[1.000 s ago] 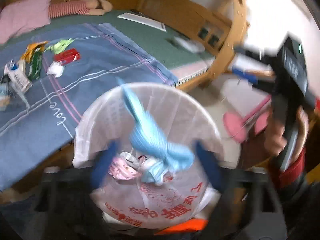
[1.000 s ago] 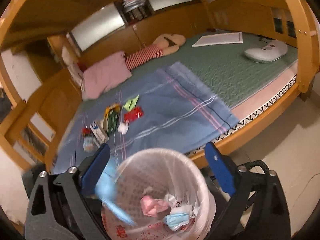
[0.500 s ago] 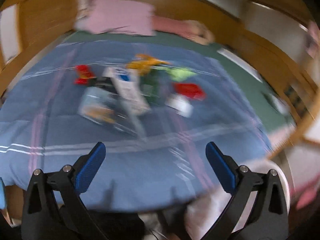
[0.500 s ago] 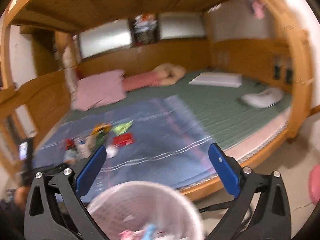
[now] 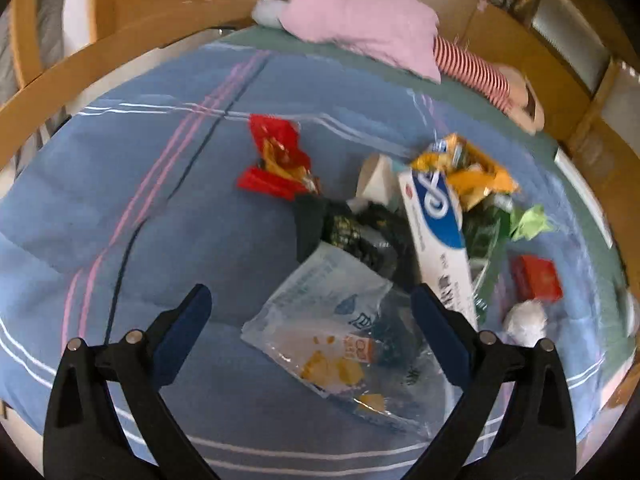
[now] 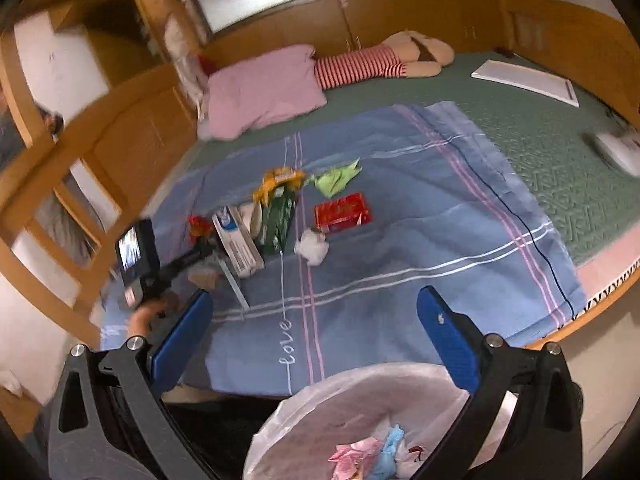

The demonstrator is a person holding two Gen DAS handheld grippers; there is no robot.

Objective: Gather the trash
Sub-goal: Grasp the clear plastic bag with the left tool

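Our left tool [image 5: 308, 320] hangs spread wide & empty over the clear plastic wrapper [image 5: 332, 320] on the blue blanket [image 5: 160, 208], w/ the toothpaste box [image 5: 436, 236] just beside its right finger. We'd drop straight down, pinch only the wrapper's near edge, avoid snagging blanket. Right tool [image 6: 312, 332] is spread too, empty, above the lined bin [image 6: 360, 420] at the bed's edge.

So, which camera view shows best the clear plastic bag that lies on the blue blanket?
The left wrist view. The clear plastic bag lies large and unobstructed between the open fingers of the left gripper, on the blue blanket. In the right wrist view the left gripper stands in front of that spot, so the bag cannot be made out.
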